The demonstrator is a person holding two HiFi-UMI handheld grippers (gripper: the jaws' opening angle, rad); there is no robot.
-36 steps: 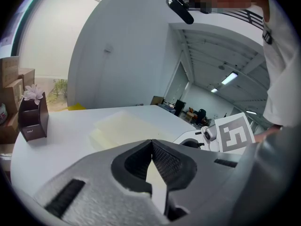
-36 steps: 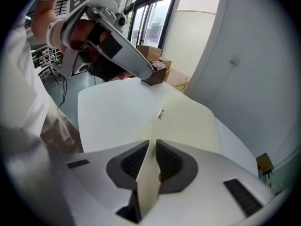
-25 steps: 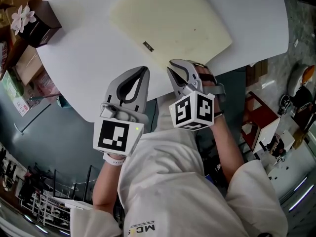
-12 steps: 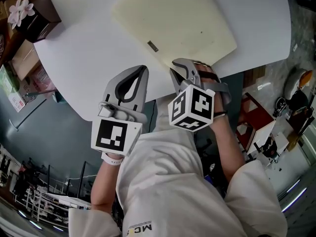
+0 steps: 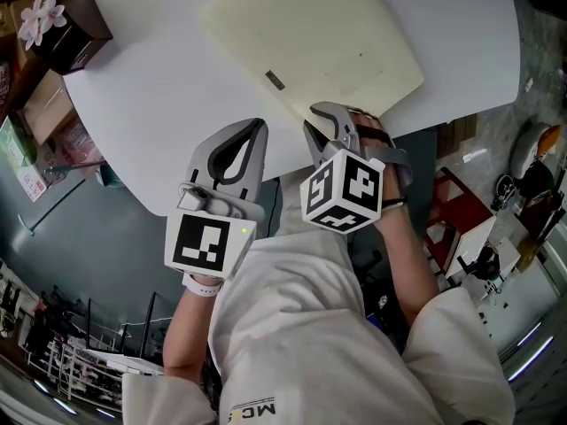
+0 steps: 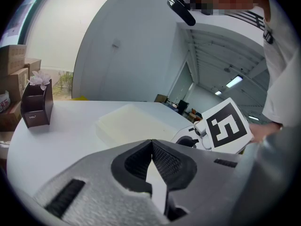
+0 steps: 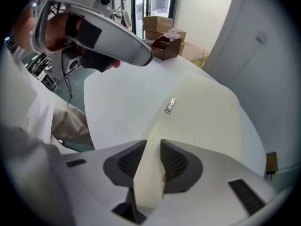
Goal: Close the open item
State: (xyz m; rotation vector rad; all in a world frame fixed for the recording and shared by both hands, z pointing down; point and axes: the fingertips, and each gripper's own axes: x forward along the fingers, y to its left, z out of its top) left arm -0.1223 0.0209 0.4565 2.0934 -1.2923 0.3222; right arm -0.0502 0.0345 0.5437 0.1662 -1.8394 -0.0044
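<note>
A cream closed laptop lies flat on the white round table, with a small metal label near its front edge. My right gripper is at the laptop's near corner. In the right gripper view the laptop has its corner between the jaws of that gripper, which are opening and no longer press on it. My left gripper hovers at the table's near edge, left of the laptop. Seen in its own view, the left gripper is shut and empty, the laptop beyond it.
A dark brown box with a pale flower stands at the table's far left edge. Cardboard boxes sit on the floor beside it. The person's torso is close against the near table edge. Cluttered shelves and gear fill the floor at the right.
The head view has shifted slightly. Both grippers stay at the table's near edge, the right one still at the laptop's corner.
</note>
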